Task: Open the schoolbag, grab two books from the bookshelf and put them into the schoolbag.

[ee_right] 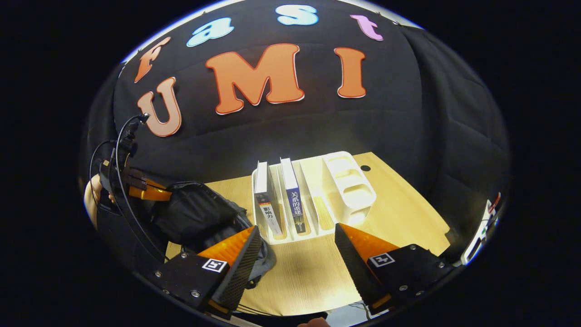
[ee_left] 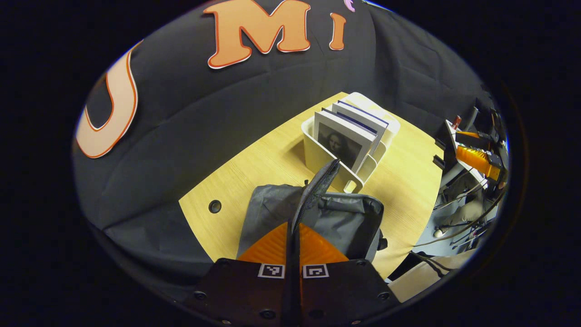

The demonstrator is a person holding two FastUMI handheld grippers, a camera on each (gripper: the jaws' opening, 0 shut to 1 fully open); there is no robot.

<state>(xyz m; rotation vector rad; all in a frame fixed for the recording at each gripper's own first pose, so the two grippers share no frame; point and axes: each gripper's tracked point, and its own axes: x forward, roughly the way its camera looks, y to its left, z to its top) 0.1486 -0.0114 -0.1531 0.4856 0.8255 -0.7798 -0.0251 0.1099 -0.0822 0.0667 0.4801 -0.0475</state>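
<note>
Closest to the lens in the left gripper view, the left gripper (ee_left: 293,227) has its two fingers pressed together on a thin dark strip of the grey fabric schoolbag (ee_left: 345,218), a flap or zipper edge that rises upright from between the tips. That schoolbag lies on the pale wooden table (ee_left: 254,168), its mouth gaping toward the white plastic bookshelf (ee_left: 317,156) just behind it. Several books stand in the shelf's slots; the front book with a portrait on its cover (ee_left: 341,144) faces the camera.

In the right gripper view, the right gripper (ee_right: 297,245) hangs wide open above the table with nothing between its fingers, its tips pointed at the near end of the bookshelf. Two books stand upright there in neighbouring slots: a dark-spined book (ee_right: 265,202) on the left and a blue-spined book (ee_right: 292,200) beside it. A hand (ee_right: 93,200) at the left edge holds the other gripper over the dark schoolbag, which sits just left of the shelf.
</note>
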